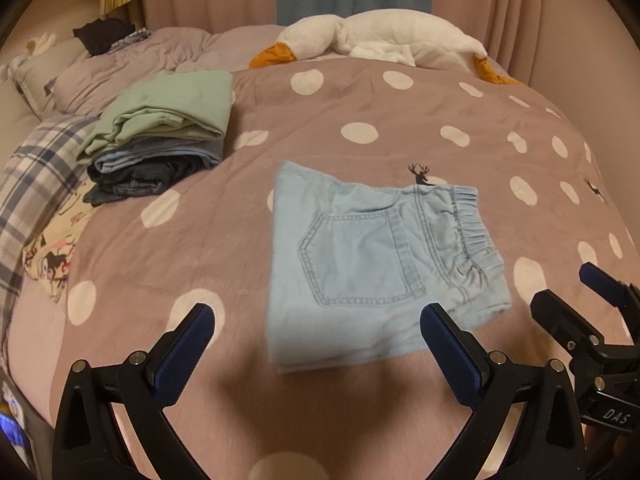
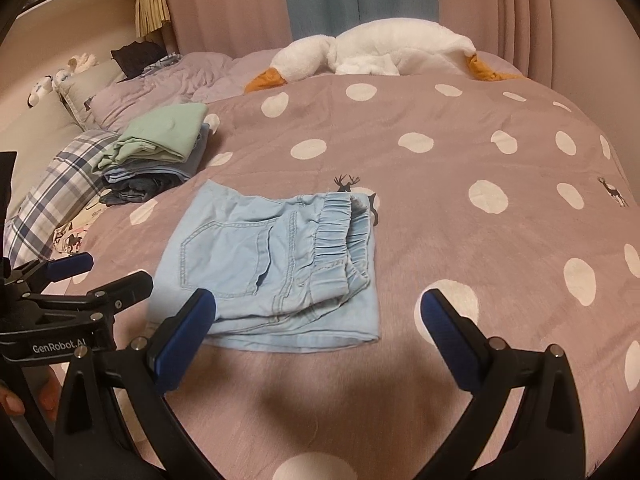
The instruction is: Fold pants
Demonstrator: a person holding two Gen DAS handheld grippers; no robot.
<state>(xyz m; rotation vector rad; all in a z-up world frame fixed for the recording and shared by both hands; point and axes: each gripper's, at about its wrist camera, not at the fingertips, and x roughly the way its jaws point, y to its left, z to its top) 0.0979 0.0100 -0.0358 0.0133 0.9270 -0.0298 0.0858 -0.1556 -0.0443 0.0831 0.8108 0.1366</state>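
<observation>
Light blue denim pants (image 1: 372,264) lie folded into a small rectangle on the polka-dot bedspread (image 1: 360,112), back pocket up, elastic waistband to the right. The same pants (image 2: 272,264) show in the right wrist view. My left gripper (image 1: 318,320) hovers open just short of the pants' near edge, holding nothing. My right gripper (image 2: 320,308) is open too, its left finger over the near edge of the pants, with nothing between its fingers. The right gripper (image 1: 592,292) appears at the right edge of the left wrist view, and the left gripper (image 2: 100,276) at the left of the right one.
A stack of folded clothes (image 1: 160,136) with a green item on top sits at the left of the bed. A plaid pillow (image 1: 36,184) lies beside it. A white plush goose (image 1: 384,36) rests along the far edge before pink curtains.
</observation>
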